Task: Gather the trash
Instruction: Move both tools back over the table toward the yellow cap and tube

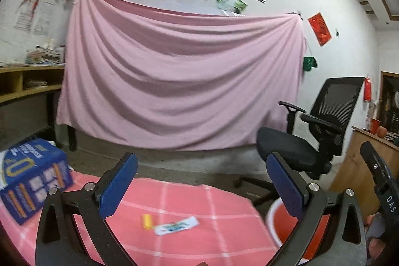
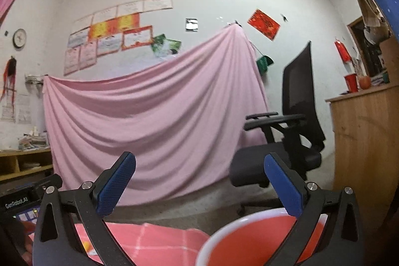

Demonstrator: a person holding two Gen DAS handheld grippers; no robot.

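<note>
On the pink checked tablecloth (image 1: 189, 238) lie a small yellow piece of trash (image 1: 147, 221) and a white printed wrapper (image 1: 176, 224) beside it. My left gripper (image 1: 199, 186) hangs above the cloth, open, with nothing between its blue pads. A red bin with a white rim (image 1: 281, 218) stands off the table's right edge. In the right wrist view that red bin (image 2: 249, 241) sits just below my right gripper (image 2: 199, 183), which is open and holds nothing. The table corner (image 2: 149, 238) shows at lower left there.
A blue printed box (image 1: 30, 176) stands on the table's left. A black office chair (image 1: 316, 131) is beyond the bin, a wooden cabinet (image 2: 366, 148) to its right. A pink sheet (image 1: 174, 81) hangs on the far wall. The other gripper's body (image 1: 384, 193) shows at right.
</note>
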